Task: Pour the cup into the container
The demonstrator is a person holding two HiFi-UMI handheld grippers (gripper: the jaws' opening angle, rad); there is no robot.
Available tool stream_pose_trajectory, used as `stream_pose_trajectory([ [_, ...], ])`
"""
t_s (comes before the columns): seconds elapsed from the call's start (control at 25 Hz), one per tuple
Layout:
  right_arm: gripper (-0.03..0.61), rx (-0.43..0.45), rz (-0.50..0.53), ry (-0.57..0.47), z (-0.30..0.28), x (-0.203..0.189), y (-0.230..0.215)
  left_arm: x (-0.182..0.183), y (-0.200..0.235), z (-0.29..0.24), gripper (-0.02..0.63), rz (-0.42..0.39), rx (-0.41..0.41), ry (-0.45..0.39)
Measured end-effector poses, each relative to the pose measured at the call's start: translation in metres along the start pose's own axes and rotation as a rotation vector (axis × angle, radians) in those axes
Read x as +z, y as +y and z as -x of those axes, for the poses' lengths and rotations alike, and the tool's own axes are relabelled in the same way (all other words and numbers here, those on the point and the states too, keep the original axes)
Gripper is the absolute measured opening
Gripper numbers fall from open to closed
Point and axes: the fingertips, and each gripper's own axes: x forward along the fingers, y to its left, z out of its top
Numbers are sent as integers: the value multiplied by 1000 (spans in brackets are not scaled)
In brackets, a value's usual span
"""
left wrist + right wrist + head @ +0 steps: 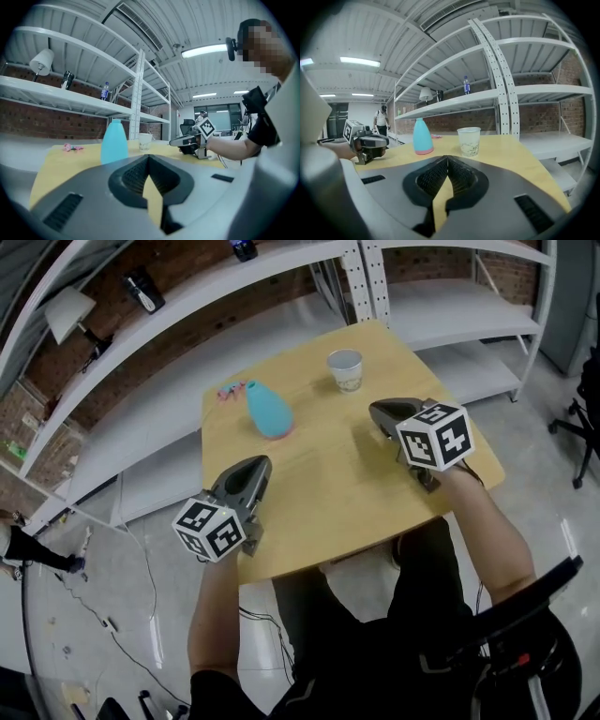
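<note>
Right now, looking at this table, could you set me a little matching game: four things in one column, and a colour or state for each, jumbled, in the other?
1. cup
2. container
3. small trinket
4. right gripper

a. jaws shut, nothing between them
b. pink, near the table's edge
c. white with a faint print
d. light blue with a pink base

Pairs: 1-c, 2-d, 3-b, 4-a.

A small pink object [228,391] (too small to tell what it is) lies near the far left corner of the pale wooden square table [328,507]. Beyond the table's far edge stands white metal shelving [450,324] against a brick wall. A clear plastic bottle with a blue cap [466,85] stands on an upper shelf. A black office chair [574,424] stands off the right edge.
</note>
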Motion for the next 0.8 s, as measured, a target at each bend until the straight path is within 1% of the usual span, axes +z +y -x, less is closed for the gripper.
stream_pose_trajectory([
  [0.12, 3, 12, 4, -45, 46, -2, 25, 2, -38, 22, 2, 10, 6, -25],
  [0.24, 3, 19, 27, -72, 94, -7, 53, 2, -75, 52, 2, 40, 47, -49],
  [0.32, 3, 21, 20, -95, 128, -9, 71, 6, -104, 73, 2, 32, 65, -60],
  [0.48, 3, 12, 14, -123, 197, -23, 104, 7, -179, 114, 2, 9, 61, -85],
  [0.6, 3, 13, 31, -126, 246, -39, 134, 0, -234, 147, 2, -4, 79, -82],
  [0.68, 3, 18, 43, -129, 278, -46, 151, -4, -268, 165, 2, 1, 94, -81],
  [0.8, 3, 29, 38, -134, 323, -62, 175, -16, -321, 192, 2, -1, 105, -76],
])
